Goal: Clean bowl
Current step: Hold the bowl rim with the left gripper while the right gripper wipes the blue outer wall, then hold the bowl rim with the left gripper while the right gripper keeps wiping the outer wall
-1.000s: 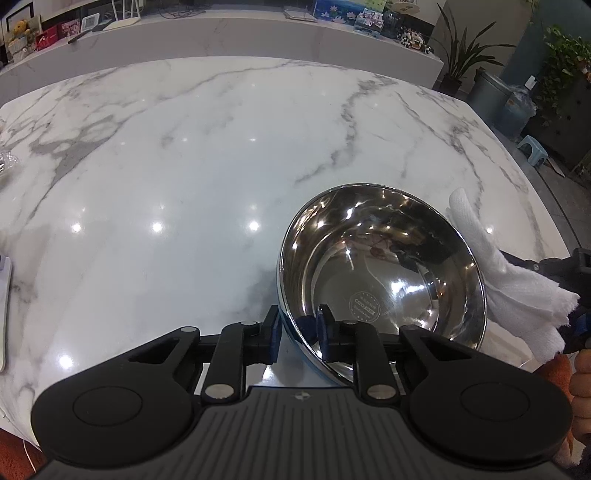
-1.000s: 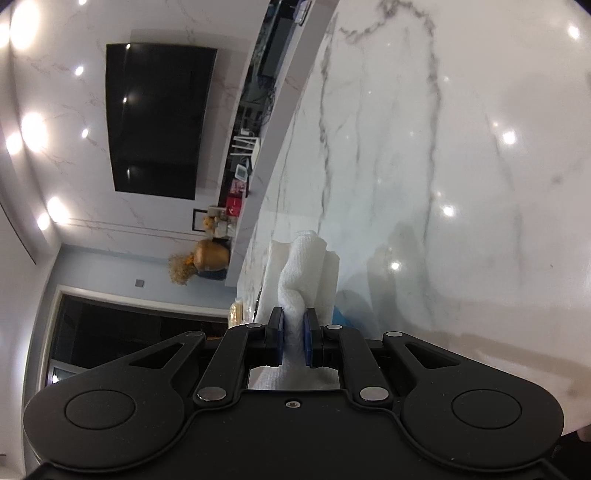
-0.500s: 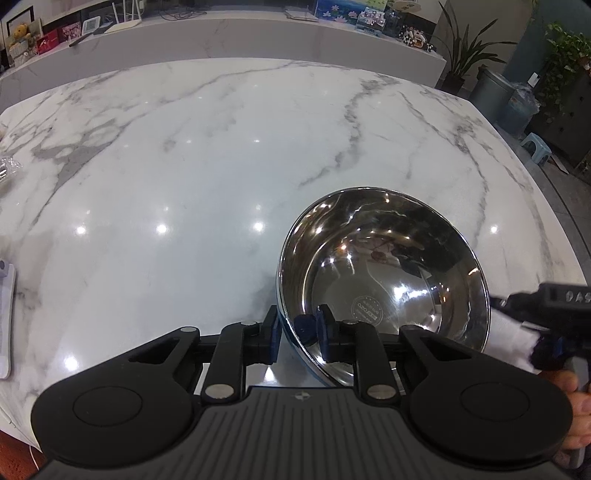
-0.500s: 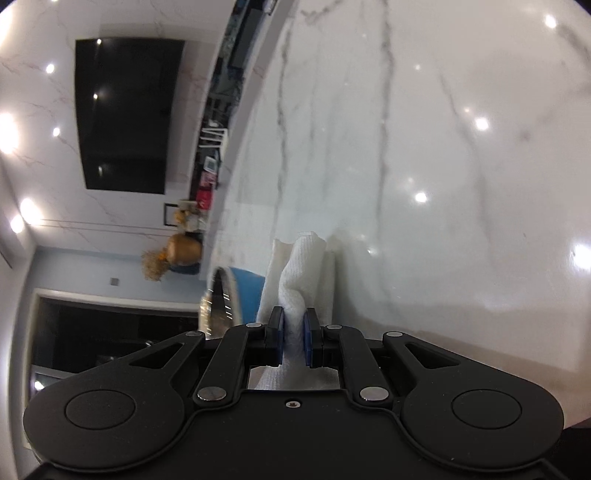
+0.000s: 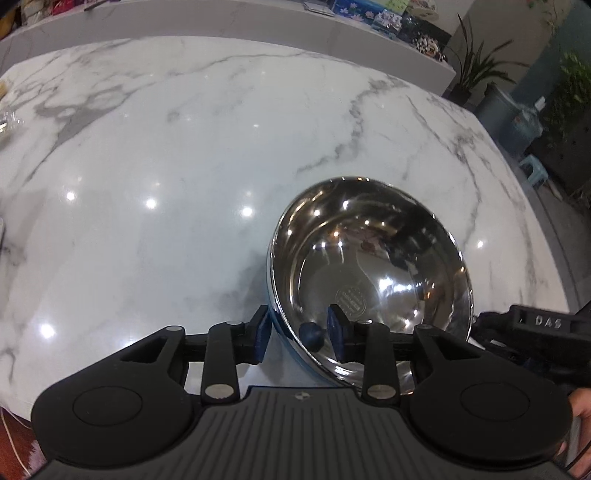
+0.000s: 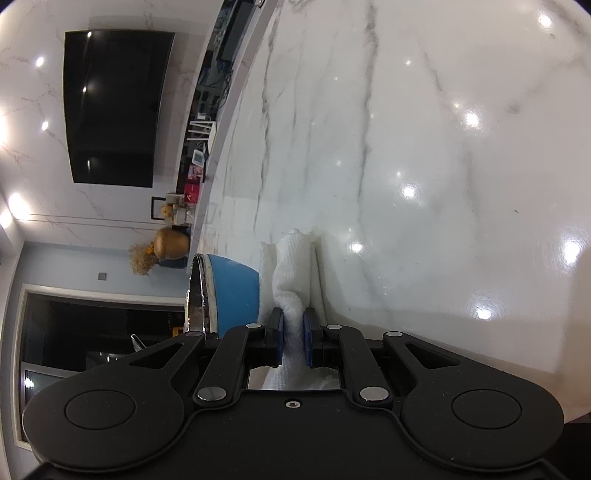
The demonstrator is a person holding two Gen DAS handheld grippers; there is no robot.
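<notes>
A shiny steel bowl (image 5: 373, 273) with a blue outside is tilted up on the marble table (image 5: 166, 166). My left gripper (image 5: 297, 334) is shut on the bowl's near rim, one pad inside and one outside. My right gripper (image 6: 293, 334) is shut on a folded white cloth (image 6: 291, 273) and lies rolled on its side. In the right wrist view the bowl's blue wall (image 6: 232, 291) stands just left of the cloth. In the left wrist view the right gripper's black body (image 5: 535, 332) sits behind the bowl's right rim, and the cloth is hidden.
A low marble ledge (image 5: 221, 26) with boxes and small items runs along the table's far side. Plants and a grey bin (image 5: 498, 107) stand beyond the right edge. A black screen (image 6: 114, 107) hangs on the wall.
My right gripper with the cloth has dropped down behind the bowl's right outer wall; the cloth is no longer visible from the left wrist. The bowl stays held and tilted.
</notes>
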